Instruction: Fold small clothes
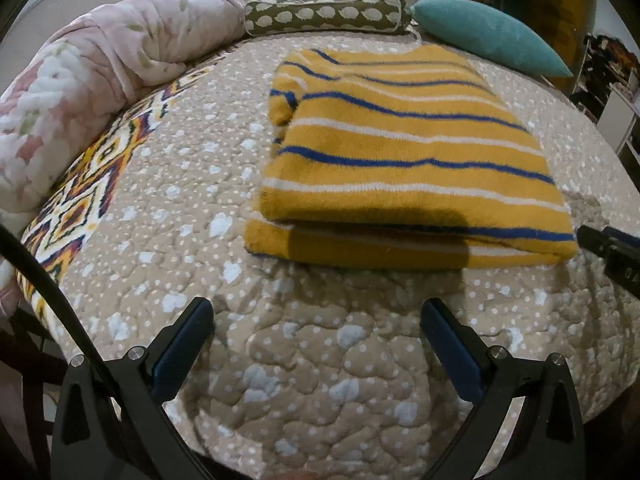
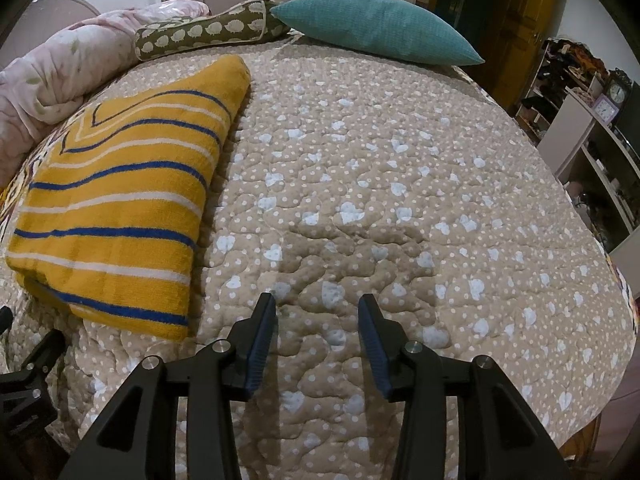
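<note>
A yellow garment with blue and white stripes (image 1: 404,152) lies folded into a flat rectangle on the beige quilted bed (image 1: 304,360). It also shows in the right wrist view (image 2: 120,208), at the left. My left gripper (image 1: 318,312) is open and empty, hovering over the quilt just short of the garment's near edge. My right gripper (image 2: 318,308) is open and empty over bare quilt, to the right of the garment. Its tip shows at the right edge of the left wrist view (image 1: 612,252).
A rolled pink floral duvet (image 1: 80,92) lies along the left of the bed. A green patterned bolster (image 1: 328,16) and a teal pillow (image 1: 488,36) lie at the far side. Shelves (image 2: 592,136) stand beyond the bed's right edge.
</note>
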`<state>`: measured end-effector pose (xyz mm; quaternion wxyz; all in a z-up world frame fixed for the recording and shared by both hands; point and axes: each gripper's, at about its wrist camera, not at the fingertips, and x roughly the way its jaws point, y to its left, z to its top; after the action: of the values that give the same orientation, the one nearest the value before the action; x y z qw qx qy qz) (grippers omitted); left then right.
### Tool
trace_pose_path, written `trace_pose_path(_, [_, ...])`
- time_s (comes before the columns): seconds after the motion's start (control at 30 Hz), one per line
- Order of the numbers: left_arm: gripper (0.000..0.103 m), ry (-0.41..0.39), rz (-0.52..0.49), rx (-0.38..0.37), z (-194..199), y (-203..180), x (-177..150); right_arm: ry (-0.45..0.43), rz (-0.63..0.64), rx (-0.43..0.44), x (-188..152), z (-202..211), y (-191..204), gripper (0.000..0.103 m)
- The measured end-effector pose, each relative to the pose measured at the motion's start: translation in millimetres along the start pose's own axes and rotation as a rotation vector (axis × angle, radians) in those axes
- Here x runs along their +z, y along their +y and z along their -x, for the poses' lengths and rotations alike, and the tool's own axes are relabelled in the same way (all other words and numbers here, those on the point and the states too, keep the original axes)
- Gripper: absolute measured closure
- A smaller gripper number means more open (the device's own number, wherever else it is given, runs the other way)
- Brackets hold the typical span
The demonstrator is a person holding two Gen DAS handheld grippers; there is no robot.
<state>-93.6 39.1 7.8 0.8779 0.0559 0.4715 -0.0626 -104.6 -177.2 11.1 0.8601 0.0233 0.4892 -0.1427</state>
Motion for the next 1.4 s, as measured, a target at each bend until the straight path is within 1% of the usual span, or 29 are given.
trace_pose_path(0.17, [0.000,-0.049,-0.019,0.009,18,-3,2,-0.004,0.019,-0.013,-2,3,8,0.054])
trace_pose_path(0.37, [0.000,-0.069,-0.046,0.014,28,-8,2,-0.015,0.041,-0.034,-2,5,12,0.054])
trace_pose_path(0.9, [0.000,-0.050,-0.045,0.015,27,-8,1,-0.033,0.093,-0.088,-5,9,21,0.048])
trace_pose_path(1.17, [0.000,-0.047,-0.040,0.009,27,-5,0,-0.036,0.134,-0.134,-7,11,28,0.044])
trace_pose_path(1.4, [0.000,-0.044,-0.029,0.007,28,-4,0,-0.041,0.151,-0.174,-7,13,29,0.044])
